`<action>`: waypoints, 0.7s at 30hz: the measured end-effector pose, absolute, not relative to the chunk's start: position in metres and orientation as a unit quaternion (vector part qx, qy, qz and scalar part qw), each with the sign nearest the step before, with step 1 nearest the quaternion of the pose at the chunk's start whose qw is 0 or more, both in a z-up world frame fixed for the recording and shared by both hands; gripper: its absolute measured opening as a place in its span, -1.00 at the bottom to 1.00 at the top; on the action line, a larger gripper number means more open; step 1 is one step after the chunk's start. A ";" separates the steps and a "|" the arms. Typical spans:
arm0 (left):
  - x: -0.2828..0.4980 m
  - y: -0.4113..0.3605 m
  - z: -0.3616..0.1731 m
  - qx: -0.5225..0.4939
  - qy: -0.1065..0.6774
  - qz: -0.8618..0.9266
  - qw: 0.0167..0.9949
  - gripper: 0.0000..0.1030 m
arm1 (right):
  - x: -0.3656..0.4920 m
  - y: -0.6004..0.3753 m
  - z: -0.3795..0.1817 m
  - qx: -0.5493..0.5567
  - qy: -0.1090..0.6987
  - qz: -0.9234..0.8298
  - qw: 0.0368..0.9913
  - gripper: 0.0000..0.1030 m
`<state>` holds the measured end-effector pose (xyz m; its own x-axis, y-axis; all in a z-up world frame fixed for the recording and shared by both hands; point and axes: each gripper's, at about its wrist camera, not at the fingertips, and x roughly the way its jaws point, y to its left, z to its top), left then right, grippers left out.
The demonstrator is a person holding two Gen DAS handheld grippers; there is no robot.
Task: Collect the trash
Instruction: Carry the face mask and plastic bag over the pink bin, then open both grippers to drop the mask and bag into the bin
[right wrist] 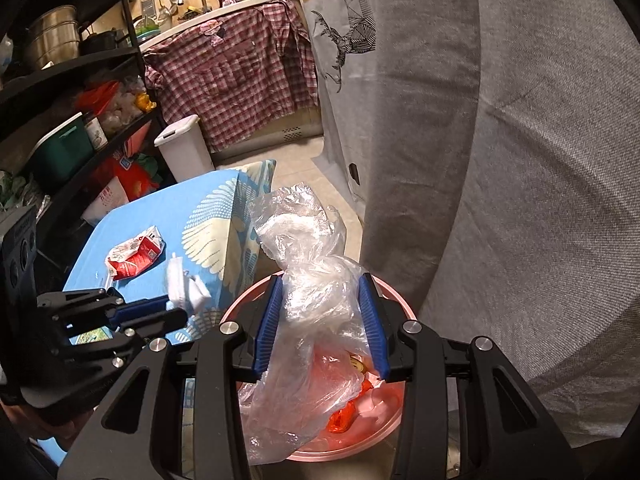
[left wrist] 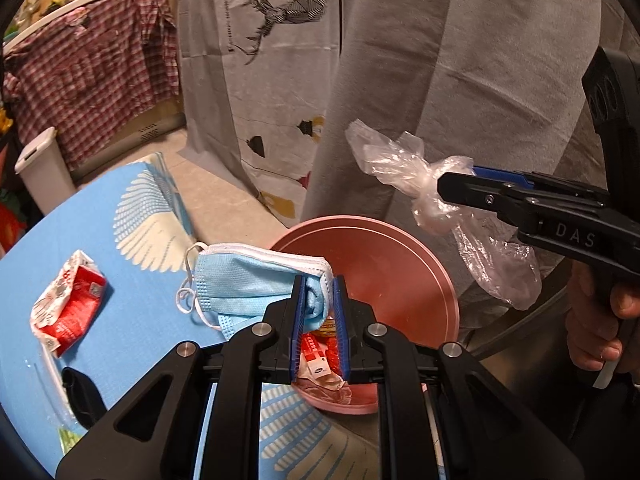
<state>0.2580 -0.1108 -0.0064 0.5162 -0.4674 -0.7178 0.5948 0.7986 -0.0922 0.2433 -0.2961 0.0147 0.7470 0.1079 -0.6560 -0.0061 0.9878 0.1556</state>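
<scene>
1. Left wrist view is showing the left gripper (left wrist: 318, 300) pinching a blue face mask (left wrist: 248, 284) beside the pink bin (left wrist: 400, 264) — trash already inside.
2. Right wrist view alone is showing shelving (right wrist: 80, 92) (cluttered); the right gripper (right wrist: 322, 320) is clamping a clear plastic bag (right wrist: 316, 300) over that bin.

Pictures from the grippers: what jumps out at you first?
The pink bin sits beside the blue table, with trash already inside. The left hand-held gripper pinches a blue face mask at its rim, and the right hand-held gripper holds a crumpled clear plastic bag above it. A squashed red carton lies on the table.
</scene>
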 end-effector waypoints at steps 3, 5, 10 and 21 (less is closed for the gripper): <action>0.261 -0.117 -0.009 0.083 0.388 -0.309 0.864 -0.72 | 0.244 -0.296 0.013 0.070 0.355 0.031 0.932 -0.23; 0.263 -0.120 -0.011 0.083 0.390 -0.311 0.863 -0.72 | 0.246 -0.296 0.013 0.068 0.356 0.030 0.932 -0.23; 0.265 -0.130 -0.016 0.088 0.394 -0.315 0.859 -0.72 | 0.249 -0.295 0.011 0.066 0.358 0.028 0.931 -0.19; 0.268 -0.138 -0.023 0.094 0.409 -0.318 0.850 -0.49 | 0.260 -0.293 0.001 0.057 0.377 0.020 0.924 0.02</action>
